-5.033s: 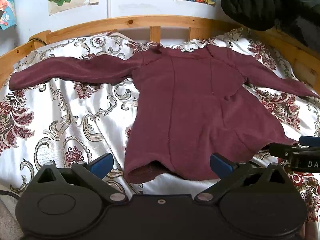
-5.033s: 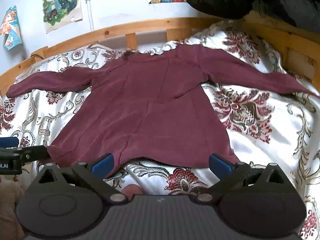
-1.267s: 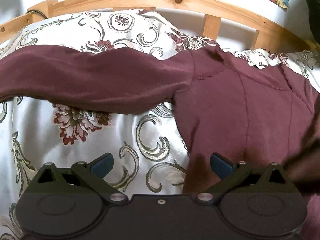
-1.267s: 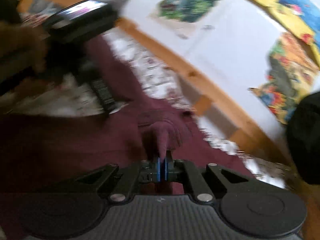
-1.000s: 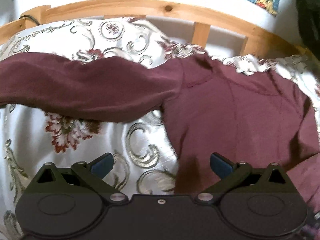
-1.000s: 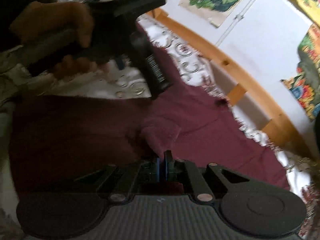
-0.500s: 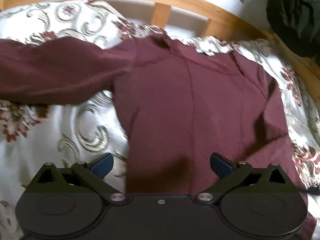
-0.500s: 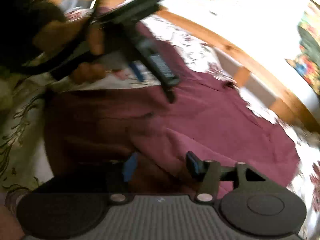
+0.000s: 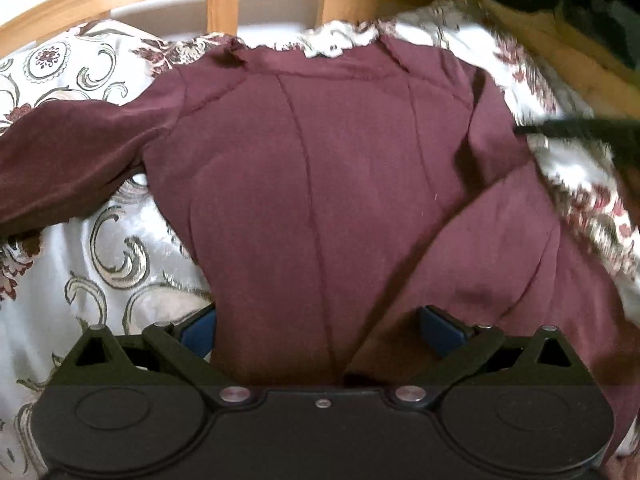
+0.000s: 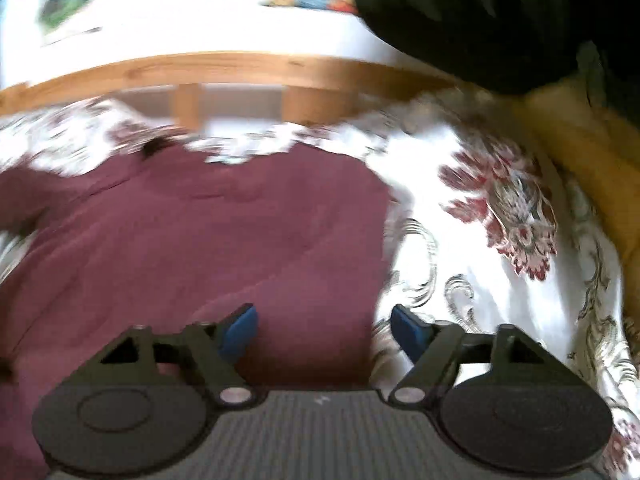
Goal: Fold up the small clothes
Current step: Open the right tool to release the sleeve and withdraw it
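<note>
Lying under both open jaws: maroon top [image 9: 320, 184].

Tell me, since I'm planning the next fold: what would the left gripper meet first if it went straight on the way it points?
Most likely the maroon top: the left gripper, jaws open, points down at its body panel, with the folded-in sleeve just beside. Depth is unclear.

wooden headboard [image 9: 224, 12] blocks far side; bedspread [image 10: 500, 280] right of garment [image 9: 340, 180] free.

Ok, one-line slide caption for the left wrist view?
Open left gripper over a maroon top on a floral bedspread, one sleeve folded across, the other spread.
</note>
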The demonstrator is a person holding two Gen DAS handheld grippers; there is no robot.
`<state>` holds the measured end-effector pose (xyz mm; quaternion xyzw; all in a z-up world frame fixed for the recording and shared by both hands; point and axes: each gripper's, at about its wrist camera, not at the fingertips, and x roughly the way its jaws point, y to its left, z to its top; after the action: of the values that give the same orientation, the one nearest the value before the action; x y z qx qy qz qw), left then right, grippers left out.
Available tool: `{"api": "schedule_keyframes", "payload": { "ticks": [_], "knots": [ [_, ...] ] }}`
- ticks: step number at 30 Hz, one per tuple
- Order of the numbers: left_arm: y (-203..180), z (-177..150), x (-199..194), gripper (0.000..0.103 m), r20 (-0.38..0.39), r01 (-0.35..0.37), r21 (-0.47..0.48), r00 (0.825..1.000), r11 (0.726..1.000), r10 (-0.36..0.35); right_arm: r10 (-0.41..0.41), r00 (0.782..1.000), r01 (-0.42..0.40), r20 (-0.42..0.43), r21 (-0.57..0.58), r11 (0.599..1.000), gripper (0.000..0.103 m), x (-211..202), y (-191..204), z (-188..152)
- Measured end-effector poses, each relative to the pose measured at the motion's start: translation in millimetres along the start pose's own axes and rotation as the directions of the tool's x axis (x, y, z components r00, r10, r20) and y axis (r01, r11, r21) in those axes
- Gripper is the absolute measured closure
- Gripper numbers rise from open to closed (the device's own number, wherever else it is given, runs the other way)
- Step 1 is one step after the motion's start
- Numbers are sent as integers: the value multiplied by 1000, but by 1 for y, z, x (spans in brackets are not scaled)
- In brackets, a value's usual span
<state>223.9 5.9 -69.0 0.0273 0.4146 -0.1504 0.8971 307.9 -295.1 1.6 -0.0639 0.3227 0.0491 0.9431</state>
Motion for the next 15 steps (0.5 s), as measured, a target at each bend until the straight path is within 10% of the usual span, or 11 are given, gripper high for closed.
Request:
{"api": "schedule_keyframes", "payload": {
  "ticks": [5,7,15],
  "knots": [
    [-9,-11,3,1,-14,-46,78,999,996,47,-27,999,27,-28,12,1000,47,40,-22,20],
    [-12,-12,2,1,-5,-60,98,998,993,60,-18,999,19,-30,25,1000,97,51,-26,26],
    [-26,-19,-5,1,44,-124,181,992,976,117,-75,997,71,21,141,987,97,42,-48,36]
  ]
}}
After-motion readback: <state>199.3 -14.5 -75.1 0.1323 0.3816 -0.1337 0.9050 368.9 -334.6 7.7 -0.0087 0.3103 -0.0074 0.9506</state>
